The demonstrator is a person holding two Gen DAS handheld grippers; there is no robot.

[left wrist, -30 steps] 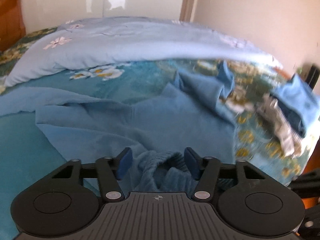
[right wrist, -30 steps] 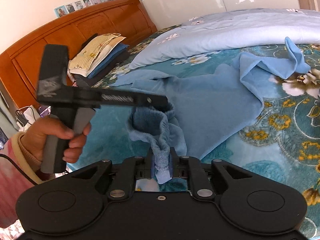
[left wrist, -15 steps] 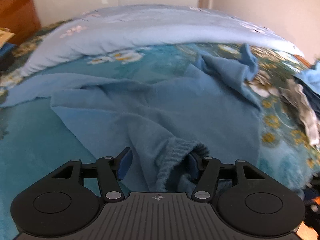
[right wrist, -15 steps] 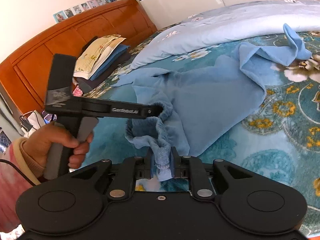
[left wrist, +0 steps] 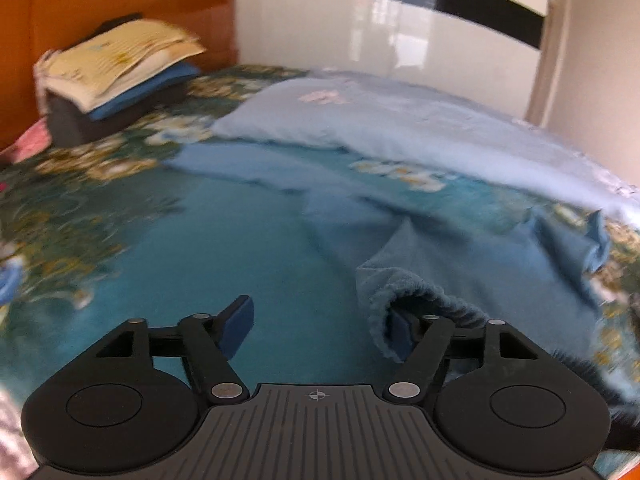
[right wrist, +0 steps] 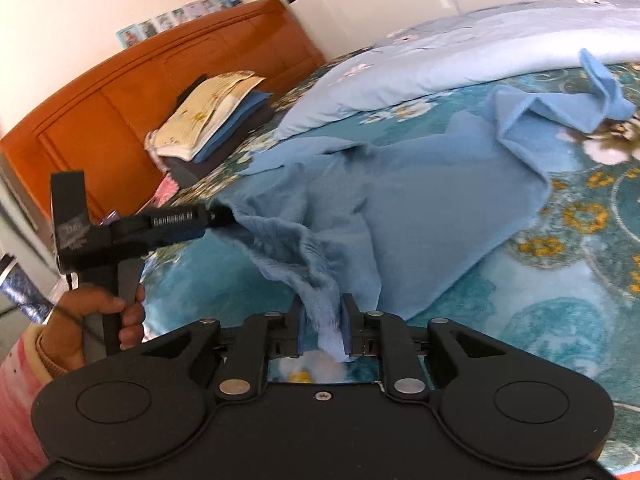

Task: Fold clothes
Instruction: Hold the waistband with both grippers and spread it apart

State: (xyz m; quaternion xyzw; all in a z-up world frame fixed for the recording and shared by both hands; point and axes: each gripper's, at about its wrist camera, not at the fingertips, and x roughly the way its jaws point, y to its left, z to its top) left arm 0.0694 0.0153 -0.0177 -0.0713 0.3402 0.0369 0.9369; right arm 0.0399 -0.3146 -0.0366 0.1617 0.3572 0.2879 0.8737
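Blue garment (right wrist: 420, 200) spread across centre frame on the patterned bedspread (right wrist: 560, 300). Right gripper (right wrist: 323, 330), lower centre, is clamped on its ribbed hem. Left gripper (left wrist: 320, 326) stands wide apart, the hem (left wrist: 416, 300) draped over one finger. Folded clothes (right wrist: 212, 116) lie upper left.

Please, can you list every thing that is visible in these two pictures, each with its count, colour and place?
Fleece garment with ribbed cuff: one, light blue, spread on the bed.
Floral bedspread: one, teal with yellow and white flowers, covering the bed.
Quilt: one, pale blue, along the far side.
Stack of folded clothes: one, cream, blue and dark layers, by the headboard.
Wooden headboard: one, orange-brown, at the bed's end.
Left gripper: one, black, jaws open, cuff draped over one finger.
Right gripper: one, black, jaws shut on the cuff.
Left hand: one, holding the left gripper's handle.
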